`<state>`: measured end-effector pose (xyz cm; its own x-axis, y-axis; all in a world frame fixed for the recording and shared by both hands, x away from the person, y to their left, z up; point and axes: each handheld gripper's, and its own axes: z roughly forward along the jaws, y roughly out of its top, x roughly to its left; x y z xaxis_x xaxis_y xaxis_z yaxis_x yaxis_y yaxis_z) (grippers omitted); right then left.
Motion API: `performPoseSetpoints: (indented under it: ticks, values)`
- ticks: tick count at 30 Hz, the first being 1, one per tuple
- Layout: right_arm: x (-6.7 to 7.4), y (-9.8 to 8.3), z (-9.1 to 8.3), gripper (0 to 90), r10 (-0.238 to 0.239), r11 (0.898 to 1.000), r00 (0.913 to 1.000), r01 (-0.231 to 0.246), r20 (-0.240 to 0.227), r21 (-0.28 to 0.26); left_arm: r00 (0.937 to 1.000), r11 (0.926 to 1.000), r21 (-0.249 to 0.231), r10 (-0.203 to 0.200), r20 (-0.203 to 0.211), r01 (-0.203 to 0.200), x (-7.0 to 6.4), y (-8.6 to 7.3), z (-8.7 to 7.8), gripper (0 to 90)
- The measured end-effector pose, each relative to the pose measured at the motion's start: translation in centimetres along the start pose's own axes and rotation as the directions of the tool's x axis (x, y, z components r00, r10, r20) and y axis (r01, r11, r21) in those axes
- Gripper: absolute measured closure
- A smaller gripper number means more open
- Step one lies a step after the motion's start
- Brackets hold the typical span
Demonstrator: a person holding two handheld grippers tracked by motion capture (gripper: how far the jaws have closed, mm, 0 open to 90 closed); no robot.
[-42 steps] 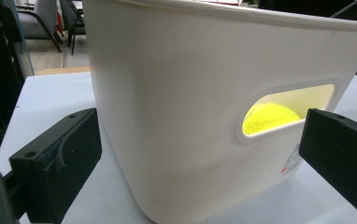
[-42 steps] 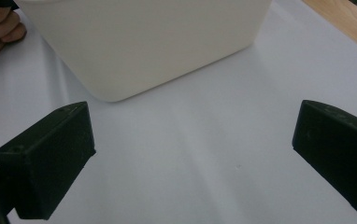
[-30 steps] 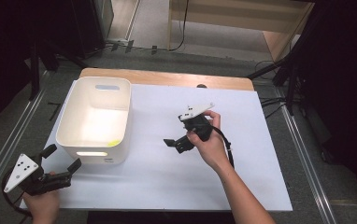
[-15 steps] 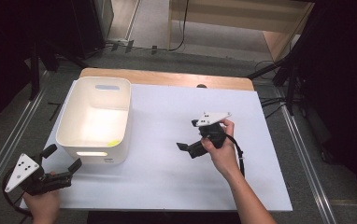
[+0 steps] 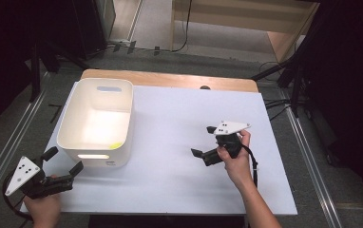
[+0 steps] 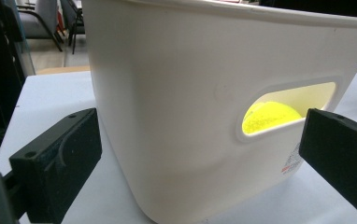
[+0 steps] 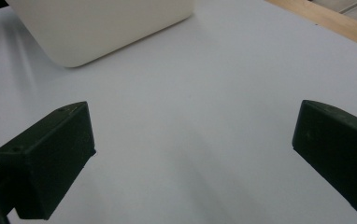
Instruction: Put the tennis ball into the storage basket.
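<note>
Right gripper (image 5: 204, 142) now farther right, spread, empty; left gripper (image 5: 65, 160) spread beside white bin (image 5: 70, 118) with yellow ball (image 6: 271, 115).

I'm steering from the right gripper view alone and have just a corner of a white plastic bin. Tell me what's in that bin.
Observer: A yellow-green tennis ball lies inside the white plastic bin; the left gripper view shows it through the handle slot.
Operator: Say which end of the bin it's at.
Observer: The near end, by the person's side; the high view shows a yellow patch in the near right corner.
Operator: Report where the left gripper is.
Observer: The left gripper sits off the bin's near left corner, jaws open, facing the slotted wall without touching it.
Operator: And mine.
Observer: The right gripper is open over the bare white table, well right of the bin.
</note>
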<state>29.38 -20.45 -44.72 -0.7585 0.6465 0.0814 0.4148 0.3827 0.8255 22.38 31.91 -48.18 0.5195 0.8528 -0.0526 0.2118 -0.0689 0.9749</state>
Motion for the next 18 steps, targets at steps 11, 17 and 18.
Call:
performPoseSetpoints:
  ticks: [11,17,18]
  values:
    - [-0.3,-2.0,-1.1,0.0,0.022,0.999,0.9996,-0.021,0.017,-0.032,1.0000,1.0000,-0.001,0.002,0.001,-0.002,0.0,0.0,0.0,0.0]
    - [-0.3,-2.9,-1.9,0.0,0.030,0.998,0.9993,-0.029,0.024,-0.051,1.0000,1.0000,0.001,0.001,-0.001,-0.001,0.0,0.0,0.0,0.0]
    - [-0.3,-3.1,-2.0,0.0,0.033,0.998,0.9991,-0.032,0.027,-0.055,1.0000,1.0000,0.001,0.001,0.000,-0.001,0.0,0.0,0.0,0.0]
